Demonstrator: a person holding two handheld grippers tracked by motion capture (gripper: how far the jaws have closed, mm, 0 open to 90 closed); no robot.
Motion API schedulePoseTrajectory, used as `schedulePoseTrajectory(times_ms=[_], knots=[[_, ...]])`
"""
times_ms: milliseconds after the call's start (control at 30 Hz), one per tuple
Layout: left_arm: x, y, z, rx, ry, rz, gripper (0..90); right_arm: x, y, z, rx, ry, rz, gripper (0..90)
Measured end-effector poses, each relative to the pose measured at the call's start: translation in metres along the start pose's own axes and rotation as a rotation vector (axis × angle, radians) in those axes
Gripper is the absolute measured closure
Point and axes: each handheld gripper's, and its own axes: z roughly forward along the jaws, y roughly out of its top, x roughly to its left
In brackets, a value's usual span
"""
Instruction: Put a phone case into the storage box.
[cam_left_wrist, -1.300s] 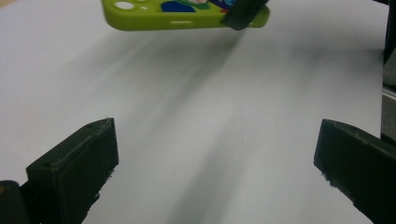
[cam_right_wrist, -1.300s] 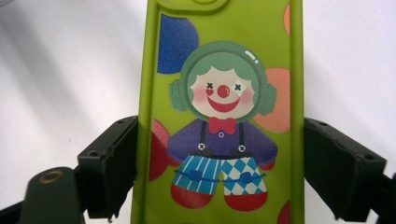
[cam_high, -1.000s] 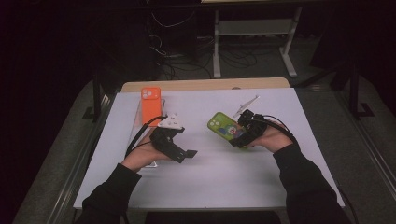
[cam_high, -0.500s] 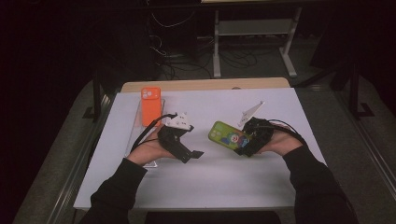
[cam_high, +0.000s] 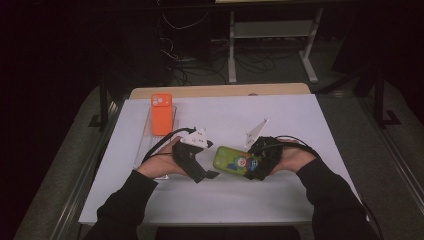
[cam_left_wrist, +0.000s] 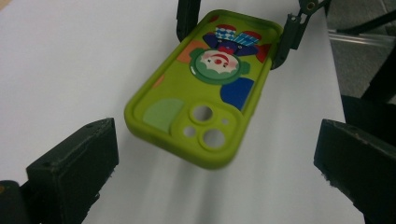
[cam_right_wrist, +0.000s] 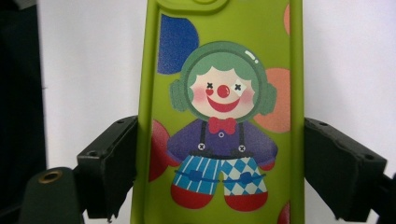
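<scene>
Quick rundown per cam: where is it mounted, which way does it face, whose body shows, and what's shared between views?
High view: above the person's side, facing forward and down on the white table; both forearms, left tool, right tool.
Left gripper view: on the left tool, facing the green phone case; its open black jaws.
Right gripper view: on the right tool, looking along the case; jaws at both its edges.
Shared: all three show the case.

Case (cam_high: 231, 161) between grippers, on table (cam_high: 300, 115)
</scene>
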Motion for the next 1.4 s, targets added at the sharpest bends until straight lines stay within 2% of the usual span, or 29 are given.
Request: schedulePoseTrajectory(times_ms=[300,367,500,533,633,700,767,900,1067,1133,1167,1300,1400], knots=[[-0.006,0.0,0.007,0.019,-0.066,0.021,0.0,0.014,0.01,0.006,0.016,0.041,-0.078,15.4],[-0.006,0.0,0.009,0.028,-0.078,0.044,0.0,0.017,0.012,0.006,0.017,0.052,-0.094,15.4],[-0.009,0.002,0.014,0.039,-0.107,0.064,0.0,0.022,0.016,0.007,0.017,0.066,-0.121,15.4],[-0.011,0.002,0.016,0.037,-0.115,0.057,0.0,0.023,0.017,0.008,0.018,0.071,-0.129,15.4],[-0.013,0.003,0.02,0.058,-0.136,0.07,0.0,0.026,0.019,0.009,0.023,0.072,-0.141,15.4],[-0.014,0.002,0.024,0.071,-0.139,0.083,0.0,0.027,0.02,0.01,0.019,0.077,-0.152,15.4],[-0.016,0.001,0.028,0.083,-0.145,0.07,0.0,0.028,0.021,0.011,0.018,0.077,-0.16,15.4],[-0.017,0.001,0.033,0.108,-0.153,0.097,0.0,0.029,0.023,0.011,0.013,0.078,-0.167,15.4],[-0.018,0.0,0.039,0.121,-0.156,0.091,0.0,0.031,0.023,0.011,0.011,0.083,-0.177,15.4],[-0.018,-0.001,0.04,0.125,-0.143,0.094,2.2,0.031,0.024,0.011,0.011,0.086,-0.179,15.4],[-0.018,-0.001,0.041,0.121,-0.143,0.083,2.9,0.031,0.024,0.01,0.011,0.085,-0.178,15.4],[-0.018,-0.001,0.041,0.123,-0.146,0.089,7.9,0.032,0.024,0.009,0.01,0.085,-0.179,15.3],[-0.017,-0.001,0.041,0.138,-0.151,0.107,12.3,0.032,0.024,0.01,0.013,0.084,-0.181,15.3]])
